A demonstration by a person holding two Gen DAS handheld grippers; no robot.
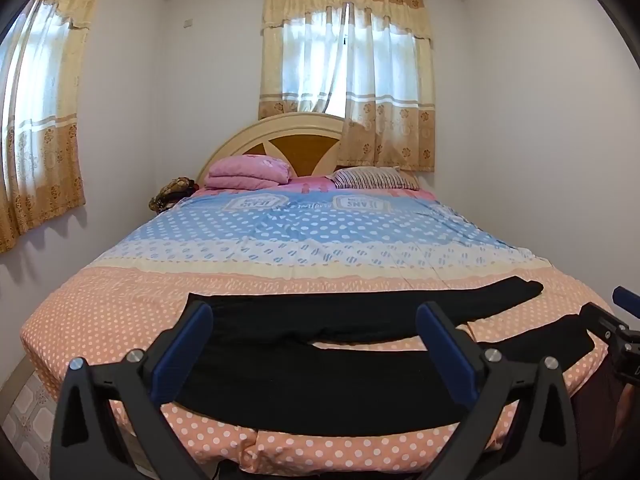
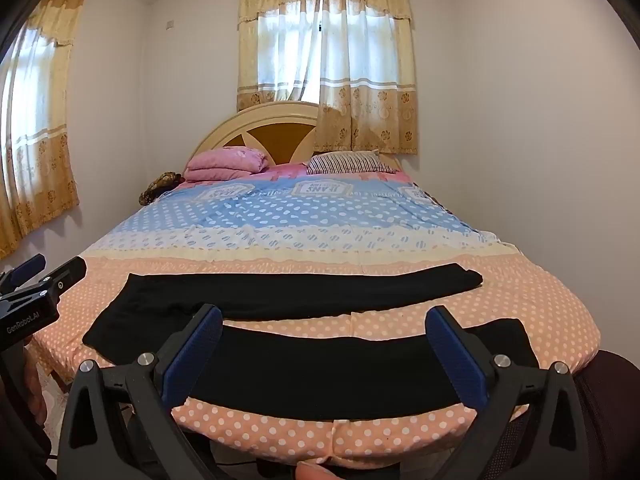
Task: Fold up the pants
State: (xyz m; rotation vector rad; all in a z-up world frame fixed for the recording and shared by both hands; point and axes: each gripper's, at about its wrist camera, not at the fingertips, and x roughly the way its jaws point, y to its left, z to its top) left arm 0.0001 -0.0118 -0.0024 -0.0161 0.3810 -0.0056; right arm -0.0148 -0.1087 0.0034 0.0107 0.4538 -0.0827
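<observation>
A bed point(image 1: 120, 312) fills the room from the near edge to the far wall, covered by a spread with a peach dotted band closest, then cream, then blue. Curtains point(image 1: 348, 76) hang over the window behind the arched headboard point(image 1: 256, 136), and a second set hangs on the left wall. On the peach band near the foot of the bed lie the black pants point(image 1: 320, 360), spread flat and crosswise: waist to the left, two legs running right, with a wedge of spread showing between them. The nearer leg lies just inside the bed's near edge; the farther leg ends short of the right side.

At the head sit a folded pink blanket point(image 1: 248, 172) on the left and a striped pillow point(image 1: 372, 178) on the right. A brown patterned bundle point(image 1: 172, 194) rests at the bed's left corner; what it is I cannot quite tell.

The left gripper point(image 1: 316, 352) hovers over the waist end, its blue-padded fingers spread wide and holding nothing. The right gripper point(image 2: 324, 348) hangs over the nearer leg, fingers likewise wide apart and empty.
</observation>
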